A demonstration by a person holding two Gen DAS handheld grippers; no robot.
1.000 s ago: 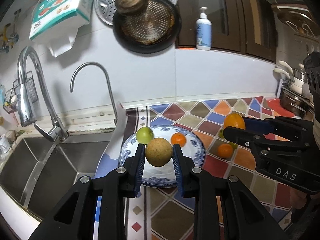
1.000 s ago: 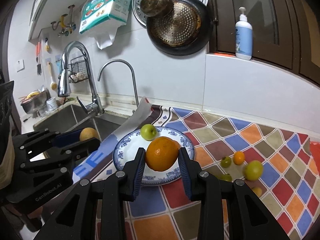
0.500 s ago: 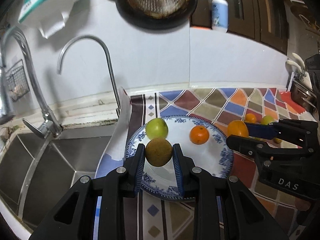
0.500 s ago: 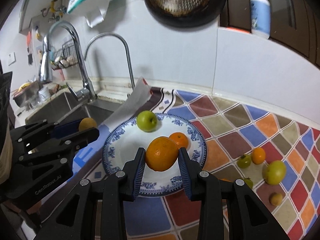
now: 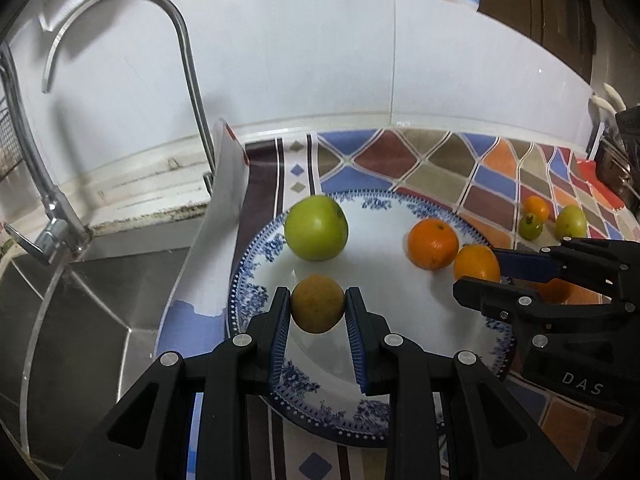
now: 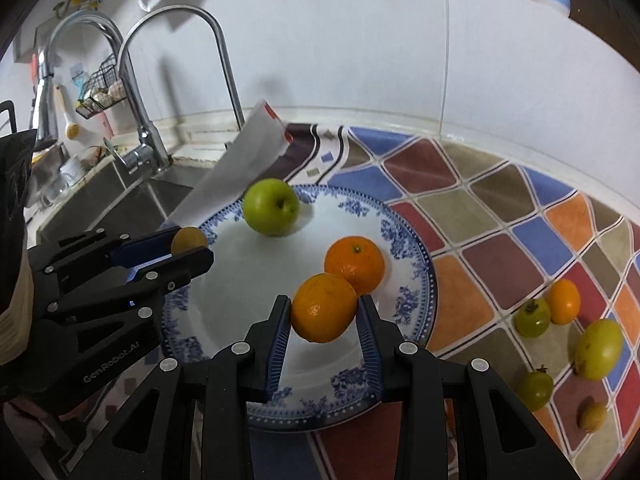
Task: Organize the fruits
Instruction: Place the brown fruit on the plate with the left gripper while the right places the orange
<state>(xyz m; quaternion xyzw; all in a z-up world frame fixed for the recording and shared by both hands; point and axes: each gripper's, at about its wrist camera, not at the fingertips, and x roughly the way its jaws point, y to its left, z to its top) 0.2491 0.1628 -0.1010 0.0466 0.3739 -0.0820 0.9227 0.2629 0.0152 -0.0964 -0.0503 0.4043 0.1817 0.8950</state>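
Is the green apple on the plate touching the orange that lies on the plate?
Apart. The right wrist view shows bare white plate between the green apple and the orange.

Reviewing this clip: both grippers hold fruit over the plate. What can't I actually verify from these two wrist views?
- Whether the brownish fruit in the left gripper touches the plate: left wrist view looks along the fingers, so height is unclear.
- Same for the orange in the right gripper, right wrist view.
- Pan on the wall: cut off by the top edge in both views.
- Small yellowish fruit on the counter: too small to identify.
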